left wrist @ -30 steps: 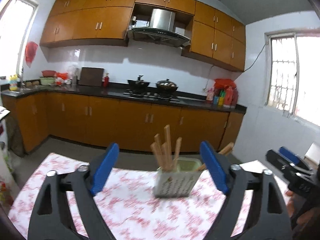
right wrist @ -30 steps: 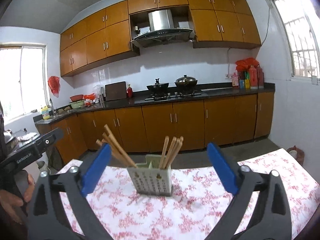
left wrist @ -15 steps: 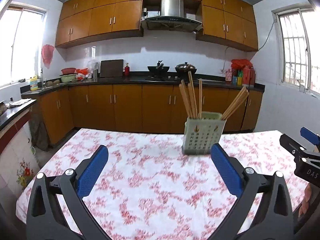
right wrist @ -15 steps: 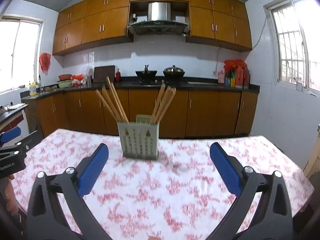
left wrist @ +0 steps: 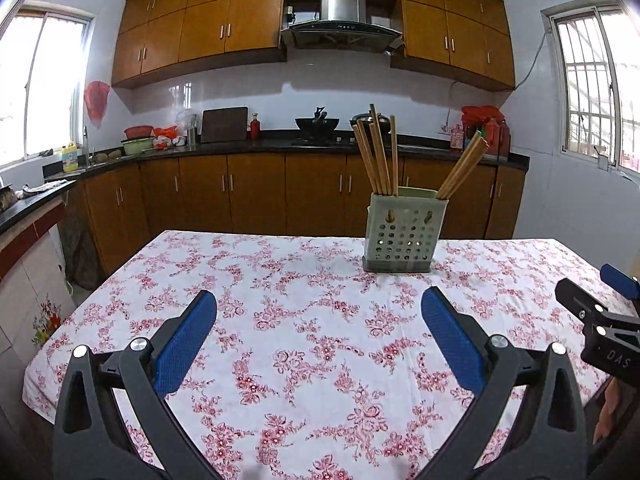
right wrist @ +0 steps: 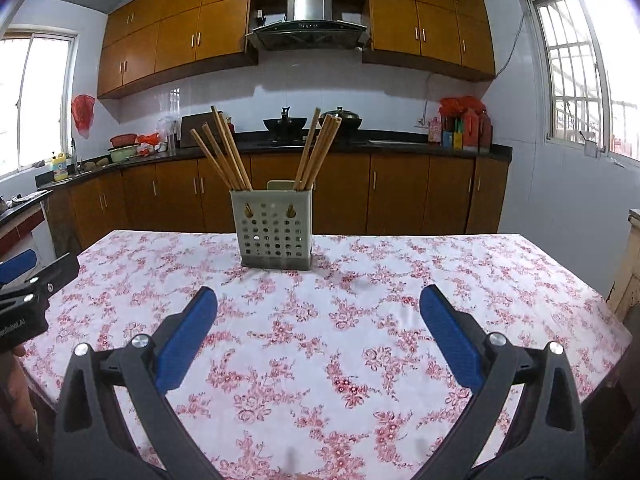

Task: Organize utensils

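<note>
Above tablecloth [left wrist: 304,344]: 2 tools wide apart (nothing held).

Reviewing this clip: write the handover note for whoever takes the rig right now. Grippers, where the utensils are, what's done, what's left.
Left gripper: open, nothing between the jaws.
Right gripper: open, empty too.
Utensil holder stands upright on the floral tablecloth, ahead of both grippers and untouched.
Chopsticks stand in it in two bunches, one leaning to each side.
Done: all visible chopsticks are in the holder; none lie on the cloth.
Left: cannot tell from these views whether any sorting remains.
</note>
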Action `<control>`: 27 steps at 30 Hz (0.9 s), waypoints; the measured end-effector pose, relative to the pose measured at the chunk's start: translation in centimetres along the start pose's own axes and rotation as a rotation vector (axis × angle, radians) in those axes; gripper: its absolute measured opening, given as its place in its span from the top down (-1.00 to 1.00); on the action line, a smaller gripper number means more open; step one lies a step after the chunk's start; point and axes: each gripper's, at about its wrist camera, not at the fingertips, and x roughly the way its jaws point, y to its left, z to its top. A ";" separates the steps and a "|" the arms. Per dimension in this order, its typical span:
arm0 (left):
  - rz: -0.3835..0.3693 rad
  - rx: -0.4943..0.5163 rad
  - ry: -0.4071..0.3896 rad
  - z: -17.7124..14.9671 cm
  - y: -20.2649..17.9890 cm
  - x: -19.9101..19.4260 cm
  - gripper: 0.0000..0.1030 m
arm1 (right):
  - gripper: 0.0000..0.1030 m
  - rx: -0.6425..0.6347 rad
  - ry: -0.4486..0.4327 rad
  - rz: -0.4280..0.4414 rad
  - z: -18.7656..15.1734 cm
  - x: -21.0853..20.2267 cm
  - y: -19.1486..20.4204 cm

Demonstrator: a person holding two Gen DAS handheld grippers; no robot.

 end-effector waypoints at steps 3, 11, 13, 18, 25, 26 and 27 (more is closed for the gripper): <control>-0.003 -0.001 0.016 -0.5 -0.1 0.1 -0.97 | -0.92 -0.008 0.002 -0.004 -0.3 0.1 0.0; -0.002 -0.018 0.056 -1.3 -0.2 0.7 -0.97 | -0.92 -0.015 0.025 0.006 -0.9 0.4 0.2; -0.003 -0.020 0.060 -1.5 -0.2 0.8 -0.96 | -0.92 -0.017 0.026 0.008 -1.0 0.4 0.2; -0.005 -0.027 0.067 -1.6 -0.2 0.9 -0.97 | -0.92 -0.014 0.033 0.009 -0.9 0.6 0.1; -0.010 -0.023 0.072 -1.6 -0.5 1.0 -0.96 | -0.92 -0.006 0.038 0.009 -0.9 0.7 -0.1; -0.011 -0.023 0.073 -1.6 -0.5 1.0 -0.96 | -0.92 -0.005 0.039 0.008 -0.9 0.8 -0.1; -0.010 -0.023 0.074 -1.6 -0.5 1.0 -0.96 | -0.92 -0.005 0.040 0.009 -0.9 0.8 -0.1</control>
